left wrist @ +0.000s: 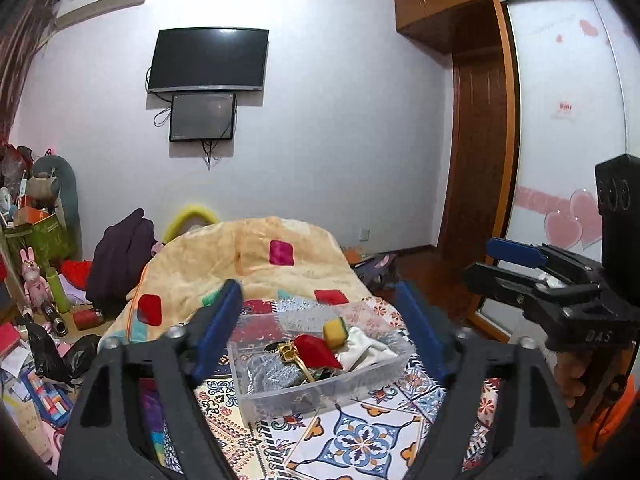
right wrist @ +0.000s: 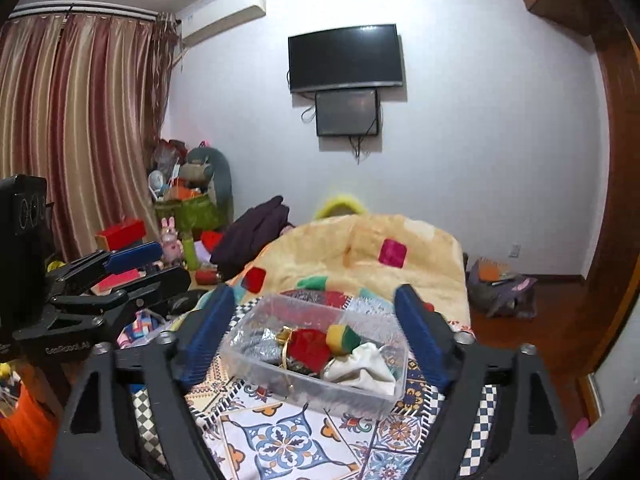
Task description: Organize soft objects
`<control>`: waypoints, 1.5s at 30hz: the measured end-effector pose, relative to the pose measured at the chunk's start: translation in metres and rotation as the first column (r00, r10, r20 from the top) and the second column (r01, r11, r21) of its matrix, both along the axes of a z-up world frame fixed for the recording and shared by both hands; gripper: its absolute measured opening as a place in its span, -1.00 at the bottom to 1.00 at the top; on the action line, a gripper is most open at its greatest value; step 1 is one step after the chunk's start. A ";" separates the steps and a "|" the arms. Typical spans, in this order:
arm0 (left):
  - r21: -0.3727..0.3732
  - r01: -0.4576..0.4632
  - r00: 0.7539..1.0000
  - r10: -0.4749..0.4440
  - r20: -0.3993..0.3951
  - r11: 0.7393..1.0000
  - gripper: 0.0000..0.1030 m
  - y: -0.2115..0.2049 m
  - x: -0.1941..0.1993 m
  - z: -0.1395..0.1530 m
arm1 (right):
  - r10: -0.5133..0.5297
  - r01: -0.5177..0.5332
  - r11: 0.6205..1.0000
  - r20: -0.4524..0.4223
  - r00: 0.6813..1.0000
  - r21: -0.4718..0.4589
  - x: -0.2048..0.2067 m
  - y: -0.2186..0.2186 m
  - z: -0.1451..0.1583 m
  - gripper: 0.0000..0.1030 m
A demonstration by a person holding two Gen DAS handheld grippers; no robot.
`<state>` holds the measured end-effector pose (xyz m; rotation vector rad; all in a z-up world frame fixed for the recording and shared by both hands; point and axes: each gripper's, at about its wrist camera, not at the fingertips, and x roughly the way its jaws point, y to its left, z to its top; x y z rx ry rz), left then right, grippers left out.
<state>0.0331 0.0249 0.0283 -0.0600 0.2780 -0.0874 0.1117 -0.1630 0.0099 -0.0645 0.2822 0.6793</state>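
Clear bin (left wrist: 320,390): lower contents hidden under the red pouch (left wrist: 318,350) and white cloth (left wrist: 370,346); dark items at the bottom not identifiable. Left tongs (left wrist: 320,332): bodies cut off by the frame's bottom edge. Floor clutter (left wrist: 36,360) beside the bed: too small and jumbled to identify.

A home bedroom is shown. A bed (right wrist: 304,432) is covered with a patterned sheet and a peach blanket (right wrist: 360,260). A television (right wrist: 345,58) is mounted on the white wall, striped curtains (right wrist: 76,120) are hung beside it, and a wooden wardrobe (left wrist: 452,4) is seen.
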 end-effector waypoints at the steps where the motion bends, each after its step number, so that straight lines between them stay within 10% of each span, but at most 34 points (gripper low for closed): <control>1: -0.005 -0.001 1.000 0.001 0.005 1.000 0.71 0.000 -0.001 0.001 | 0.001 -0.001 1.000 0.003 1.000 0.005 -0.002 0.000 0.000 0.64; 8: -0.006 -0.035 0.999 0.035 0.023 0.999 0.96 -0.001 -0.007 -0.003 | -0.019 0.019 1.000 0.011 1.000 0.017 -0.002 0.001 -0.008 0.92; 45: 0.006 -0.055 0.998 0.055 -0.003 0.998 0.99 -0.003 -0.002 -0.014 | -0.032 0.031 0.998 0.007 0.999 0.046 -0.013 -0.015 -0.013 0.97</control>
